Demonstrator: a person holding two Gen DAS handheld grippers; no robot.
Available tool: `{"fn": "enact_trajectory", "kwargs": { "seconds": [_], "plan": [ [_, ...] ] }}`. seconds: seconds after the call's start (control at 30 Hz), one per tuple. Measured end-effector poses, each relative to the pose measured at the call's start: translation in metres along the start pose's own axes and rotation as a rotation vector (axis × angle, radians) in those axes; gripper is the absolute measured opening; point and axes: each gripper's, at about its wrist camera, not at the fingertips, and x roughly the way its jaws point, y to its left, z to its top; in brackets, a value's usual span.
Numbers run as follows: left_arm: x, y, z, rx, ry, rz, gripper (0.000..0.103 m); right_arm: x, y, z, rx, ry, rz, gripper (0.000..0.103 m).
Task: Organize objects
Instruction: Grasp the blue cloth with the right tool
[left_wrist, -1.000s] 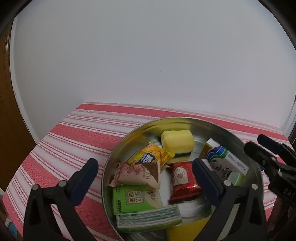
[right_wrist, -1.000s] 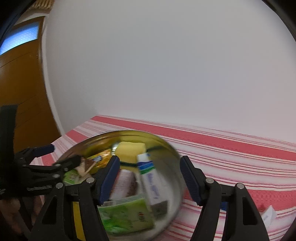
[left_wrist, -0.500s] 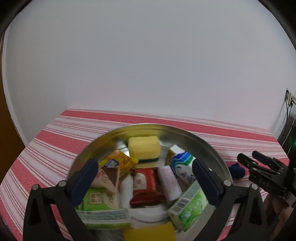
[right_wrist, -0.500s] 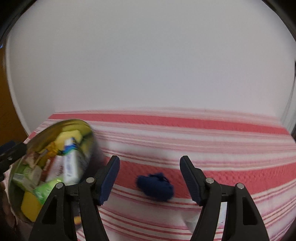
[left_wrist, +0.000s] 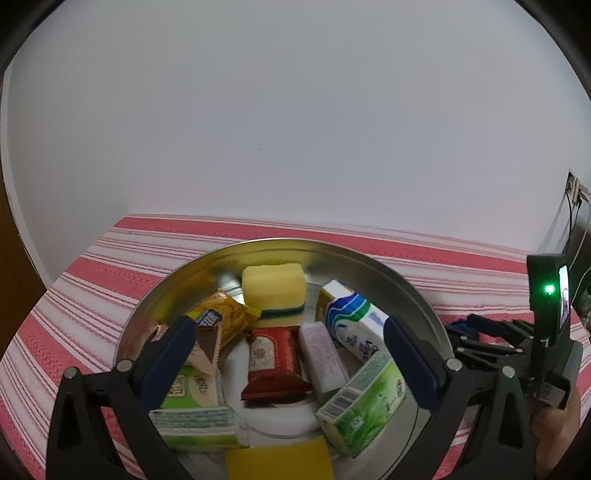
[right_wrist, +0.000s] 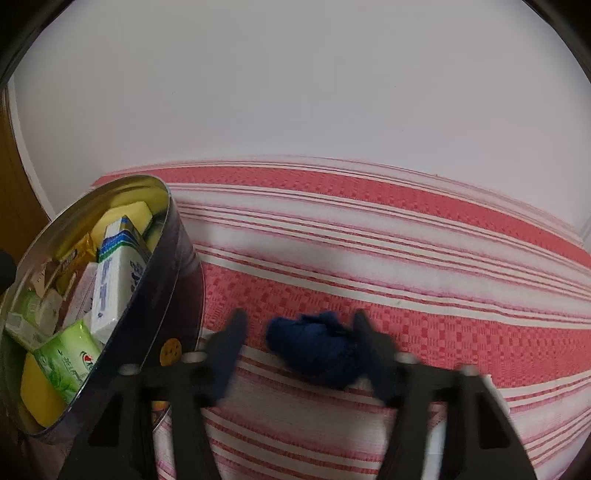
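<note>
A round metal tin (left_wrist: 417, 295) holds yellow sponges (left_wrist: 274, 287), a red snack pack (left_wrist: 274, 360), green tissue packs (left_wrist: 364, 400) and a white and blue pack (left_wrist: 354, 325). My left gripper (left_wrist: 288, 354) is open and hovers over the tin. In the right wrist view the tin (right_wrist: 173, 266) is at the left. My right gripper (right_wrist: 299, 350) is open, its fingers on either side of a crumpled dark blue cloth (right_wrist: 317, 347) on the striped tablecloth. The right gripper also shows in the left wrist view (left_wrist: 480, 332), right of the tin.
A red and white striped tablecloth (right_wrist: 406, 258) covers the table up to a white wall (right_wrist: 295, 92). A brown wooden door (right_wrist: 14, 192) stands at the far left. Wall sockets with cables (left_wrist: 576, 192) are at the far right.
My right gripper has swung right, away from the tin, and come down around the blue cloth. My left gripper has shifted slightly over the tin.
</note>
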Motion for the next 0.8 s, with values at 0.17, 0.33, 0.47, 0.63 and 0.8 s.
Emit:
{"fn": "enact_trajectory", "kwargs": {
  "seconds": [0.17, 0.33, 0.47, 0.63, 0.8],
  "plan": [
    [0.001, -0.010, 0.000, 0.012, 0.009, -0.009, 0.103, -0.001, 0.008, -0.002, -0.034, -0.004, -0.011, 0.047],
    [0.002, -0.021, 0.000, 0.025, 0.011, -0.015, 0.103, -0.019, 0.002, -0.008, -0.025, -0.047, -0.008, 0.045],
    [0.005, -0.032, -0.001, 0.045, 0.018, -0.018, 0.103, -0.031, 0.000, -0.012, -0.021, -0.091, -0.012, 0.045],
    [0.007, -0.044, 0.000, 0.057, 0.020, -0.028, 0.103, -0.050, -0.010, -0.017, 0.006, -0.172, -0.054, 0.045],
    [0.006, -0.069, 0.001, 0.081, 0.013, -0.052, 0.103, -0.073, -0.038, -0.025, 0.062, -0.249, -0.118, 0.045]
  ]
}}
